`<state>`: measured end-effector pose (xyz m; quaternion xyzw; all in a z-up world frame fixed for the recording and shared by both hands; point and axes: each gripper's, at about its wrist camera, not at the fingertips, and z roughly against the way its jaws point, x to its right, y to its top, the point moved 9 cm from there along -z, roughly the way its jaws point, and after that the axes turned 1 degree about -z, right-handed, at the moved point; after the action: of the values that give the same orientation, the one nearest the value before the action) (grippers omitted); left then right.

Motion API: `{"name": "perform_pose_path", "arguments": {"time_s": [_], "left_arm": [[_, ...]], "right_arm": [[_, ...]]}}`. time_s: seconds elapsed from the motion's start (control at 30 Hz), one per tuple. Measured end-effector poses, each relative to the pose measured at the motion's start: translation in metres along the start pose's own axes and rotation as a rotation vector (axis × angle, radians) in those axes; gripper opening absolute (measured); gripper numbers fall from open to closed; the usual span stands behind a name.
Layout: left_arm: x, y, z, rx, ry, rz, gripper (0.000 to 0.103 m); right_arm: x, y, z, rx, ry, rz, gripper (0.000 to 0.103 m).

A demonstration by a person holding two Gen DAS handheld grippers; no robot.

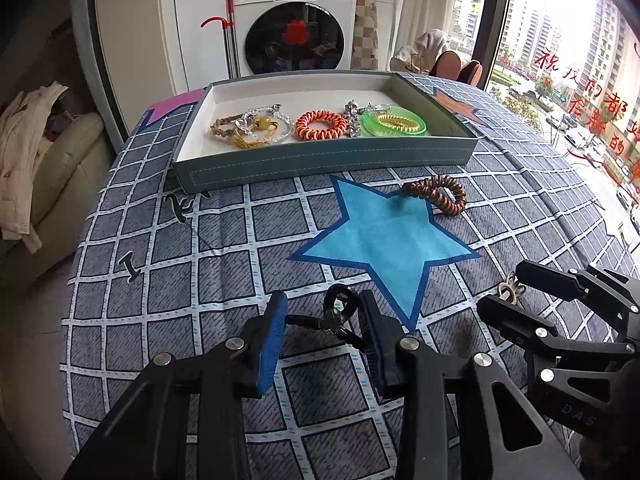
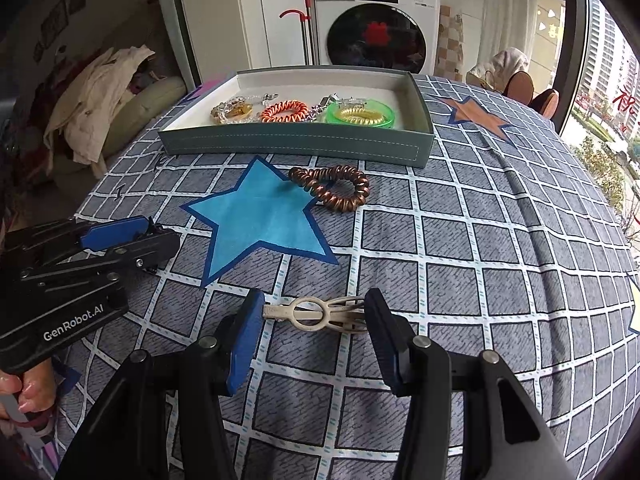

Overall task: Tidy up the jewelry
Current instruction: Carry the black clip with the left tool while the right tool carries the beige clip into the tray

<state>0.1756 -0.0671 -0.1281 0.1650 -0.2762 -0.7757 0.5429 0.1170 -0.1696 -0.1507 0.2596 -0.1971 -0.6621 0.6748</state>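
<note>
My left gripper (image 1: 324, 316) is open, its blue pads either side of a small black clip (image 1: 338, 314) that lies on the checked cloth. My right gripper (image 2: 316, 314) is open around a cream hair clip (image 2: 320, 314) flat on the cloth; the fingers look close to its ends. A brown spiral hair tie (image 2: 332, 186) lies loose by the blue star, also in the left wrist view (image 1: 438, 194). The grey tray (image 1: 320, 160) holds a beaded bracelet, an orange spiral tie (image 1: 320, 124), a metal chain and a green bangle (image 1: 394, 122).
The table is covered with a grey checked cloth bearing a blue star (image 1: 384, 236). A washing machine (image 1: 294, 28) stands behind the tray. A sofa with clothes (image 1: 36, 152) is at left, a window at right. Each gripper shows in the other's view, close together.
</note>
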Motion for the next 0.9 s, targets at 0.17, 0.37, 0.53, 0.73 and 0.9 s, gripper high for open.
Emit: {"name": "perform_pose_path", "arguments": {"time_s": [0.17,0.37,0.53,0.73,0.9], "left_arm": [[-0.005,0.003,0.011,0.016,0.001,0.009,0.056],[-0.01,0.007,0.022,0.031,0.014,0.02,0.056],[-0.014,0.011,0.03,0.046,0.02,0.022,0.056],[-0.018,0.019,0.037,0.068,0.02,0.027,0.056],[-0.022,0.027,0.042,0.088,0.017,0.033,0.056]], "right_arm": [[0.002,0.002,0.005,0.002,0.01,-0.014,0.055],[0.004,0.004,0.013,0.006,0.02,-0.028,0.055],[0.007,0.008,0.019,0.006,0.029,-0.049,0.055],[0.01,0.017,0.027,0.017,0.034,-0.068,0.055],[0.01,0.027,0.032,0.028,0.038,-0.073,0.055]]}}
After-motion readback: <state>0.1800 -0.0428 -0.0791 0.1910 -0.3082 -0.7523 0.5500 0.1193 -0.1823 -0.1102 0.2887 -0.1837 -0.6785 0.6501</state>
